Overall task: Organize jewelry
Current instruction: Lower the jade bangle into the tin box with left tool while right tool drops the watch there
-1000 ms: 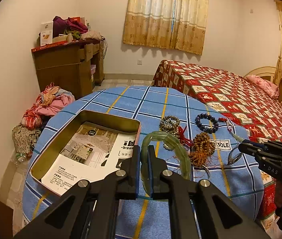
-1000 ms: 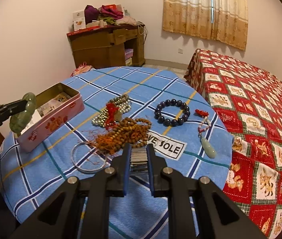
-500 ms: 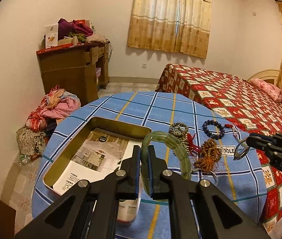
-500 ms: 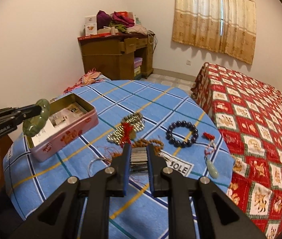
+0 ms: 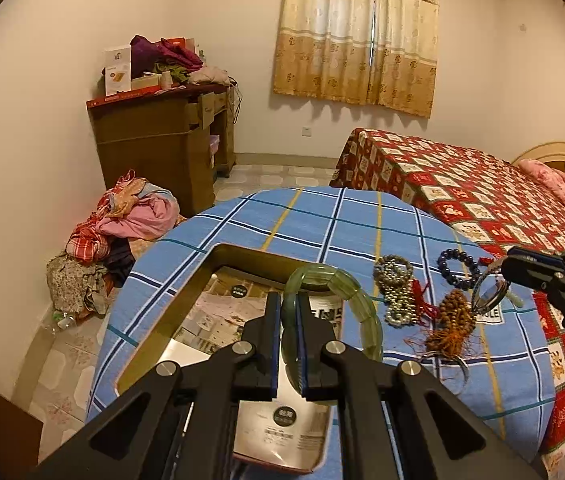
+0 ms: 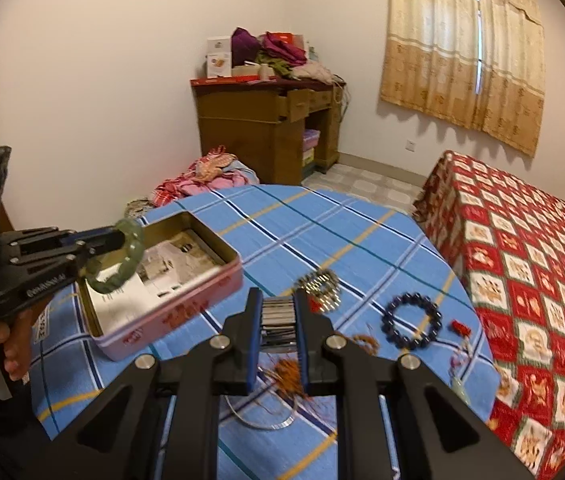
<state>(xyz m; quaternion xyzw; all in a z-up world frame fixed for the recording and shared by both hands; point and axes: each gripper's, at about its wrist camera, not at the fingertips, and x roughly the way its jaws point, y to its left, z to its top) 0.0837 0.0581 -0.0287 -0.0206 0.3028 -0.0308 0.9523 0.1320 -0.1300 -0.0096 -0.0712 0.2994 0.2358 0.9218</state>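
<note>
While the green bangle hangs clamped by its near rim between the left gripper's closed pads, it sits above the open tin, roughly over the tin's near right part as the left wrist view shows it. The ring stands on edge, its plane running away from the jaws and tilting right, so its far arc overhangs the tin's right wall towards the cloth. From the right wrist view the same bangle shows clear of the tin, over its near left corner, with the paper insert beneath. Judged from this, the coming move is a short descent and release; the bangle already lies nearly over its target, and a slight shift inward would keep the far arc off the wall.

The right gripper is closed on a silver linked band, gripped across its width and held above the table. In the left view a thin ring appears to dangle from that gripper; what it is cannot be settled. The tin lies to its left, well apart, so the left hand is the nearer to it.

Remaining on the cloth: the metal-bead bracelet, the dark bead bracelet, the brown tasselled beads, a thin silver bangle and a pendant near the edge.
</note>
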